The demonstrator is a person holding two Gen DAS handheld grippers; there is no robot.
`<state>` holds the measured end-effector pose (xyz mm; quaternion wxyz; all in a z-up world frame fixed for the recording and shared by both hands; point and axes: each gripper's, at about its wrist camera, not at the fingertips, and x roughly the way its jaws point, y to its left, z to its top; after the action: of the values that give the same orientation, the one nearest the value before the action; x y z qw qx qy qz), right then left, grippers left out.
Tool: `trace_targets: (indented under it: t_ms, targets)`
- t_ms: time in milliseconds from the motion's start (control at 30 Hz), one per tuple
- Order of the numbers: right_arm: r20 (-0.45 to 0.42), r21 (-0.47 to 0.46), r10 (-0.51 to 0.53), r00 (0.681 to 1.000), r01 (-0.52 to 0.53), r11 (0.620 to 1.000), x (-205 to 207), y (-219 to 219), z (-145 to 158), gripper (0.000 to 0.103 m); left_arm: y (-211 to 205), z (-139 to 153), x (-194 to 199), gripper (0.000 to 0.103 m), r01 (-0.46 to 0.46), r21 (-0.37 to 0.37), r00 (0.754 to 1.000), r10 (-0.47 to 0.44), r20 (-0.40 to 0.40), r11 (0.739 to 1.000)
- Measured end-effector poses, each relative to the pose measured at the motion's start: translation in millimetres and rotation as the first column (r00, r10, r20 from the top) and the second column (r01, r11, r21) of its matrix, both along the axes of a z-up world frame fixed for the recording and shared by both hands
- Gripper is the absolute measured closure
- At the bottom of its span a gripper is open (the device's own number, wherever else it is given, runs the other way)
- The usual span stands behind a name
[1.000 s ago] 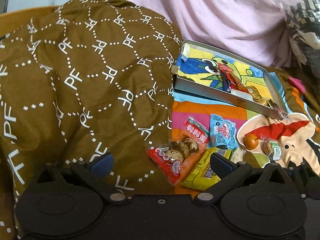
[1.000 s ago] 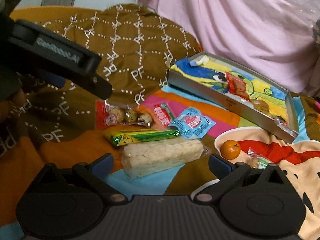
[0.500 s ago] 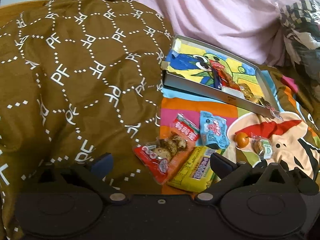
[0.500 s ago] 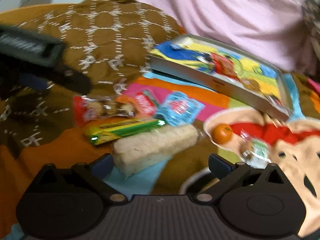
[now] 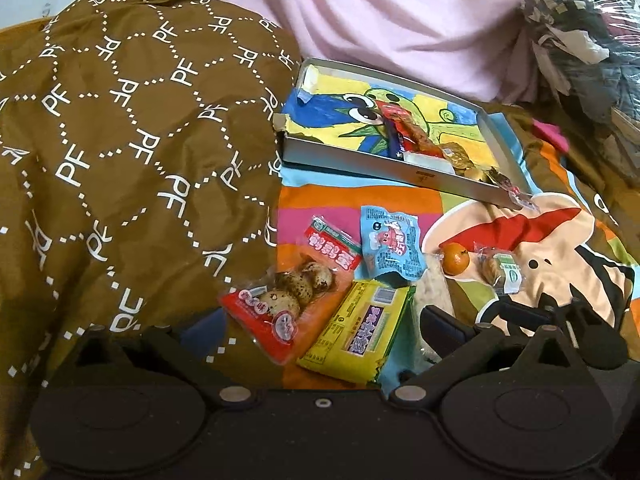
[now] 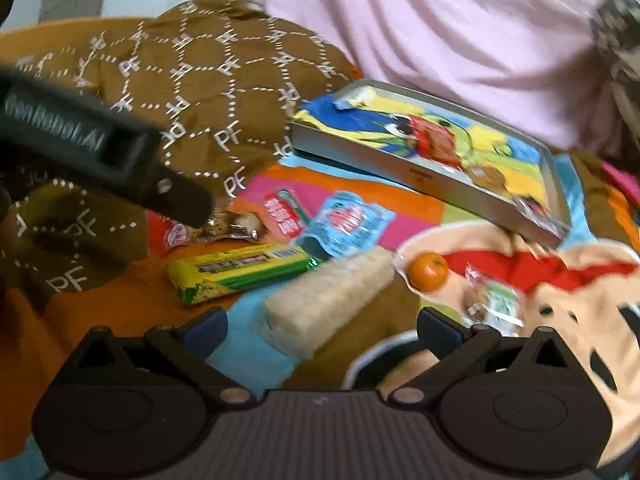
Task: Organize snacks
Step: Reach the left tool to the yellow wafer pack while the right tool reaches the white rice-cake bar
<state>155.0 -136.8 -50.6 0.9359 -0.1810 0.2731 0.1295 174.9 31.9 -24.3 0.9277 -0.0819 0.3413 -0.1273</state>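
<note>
The pale oblong rice-cracker bar in clear wrap (image 6: 328,300) lies directly ahead of the right gripper (image 6: 322,326), whose jaws stand wide and empty. Its long axis slants up-right toward the shallow grey cardboard tray with a cartoon lining (image 6: 400,168). The left gripper (image 5: 322,326), also wide and empty, faces the yellow packet (image 5: 356,334), which lies farther from that tray.

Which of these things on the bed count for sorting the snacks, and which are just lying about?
For the job: tray; quail egg pack; yellow pack; blue packet; rice bar; orange; small wrapped snack.

Lying about: brown quilt; pink sheet; cartoon blanket.
</note>
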Motion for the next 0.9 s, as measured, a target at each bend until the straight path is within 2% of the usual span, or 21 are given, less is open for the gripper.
trace_targets:
  t_ms: [100, 200, 367, 467, 533, 733, 800, 900]
  targets:
    - [-0.021, -0.016, -0.040, 0.999, 0.039, 0.999, 11.8, 0.1, -4.3, 0.000, -1.6, -0.1, 2.9, 0.001, -0.003, 0.000, 1.000, 0.003, -0.007, 1.000]
    - [-0.048, 0.039, -0.110, 0.993, 0.112, 0.993, 15.2, -16.9, -1.8, 0.000, -3.3, -1.2, 4.6, 0.001, -0.001, 0.001, 1.000, 0.001, -0.014, 1.000]
    - [-0.073, 0.081, -0.251, 0.965, 0.257, 0.963, 10.5, -48.8, 7.4, 0.000, -10.3, -4.2, 4.5, 0.001, 0.025, 0.013, 0.999, -0.025, -0.024, 1.000]
    - [-0.079, 0.092, -0.286, 0.955, 0.293, 0.952, 9.7, -67.8, 14.9, 0.000, -17.4, -7.0, 2.8, 0.001, 0.060, 0.036, 0.998, -0.059, -0.029, 0.998]
    - [-0.082, 0.092, -0.257, 0.963, 0.264, 0.960, 8.1, -75.3, 21.1, 0.000, -23.7, -8.2, 1.9, 0.001, 0.095, 0.065, 0.995, -0.094, -0.026, 0.993]
    - [-0.050, 0.009, -0.062, 0.997, 0.063, 0.998, 16.6, -75.4, 31.7, 0.000, -41.6, -11.6, 2.3, 0.001, 0.192, 0.168, 0.981, -0.193, -0.010, 0.967]
    - [-0.044, -0.016, 0.024, 0.999, -0.025, 1.000, 20.1, -74.0, 31.0, 0.000, -47.0, -13.9, 4.0, 0.001, 0.220, 0.208, 0.975, -0.223, -0.008, 0.953]
    - [-0.049, -0.032, 0.083, 0.995, -0.085, 0.996, 29.0, -73.2, 25.0, 0.000, -53.0, -18.8, 8.9, 0.001, 0.251, 0.258, 0.967, -0.256, -0.017, 0.933]
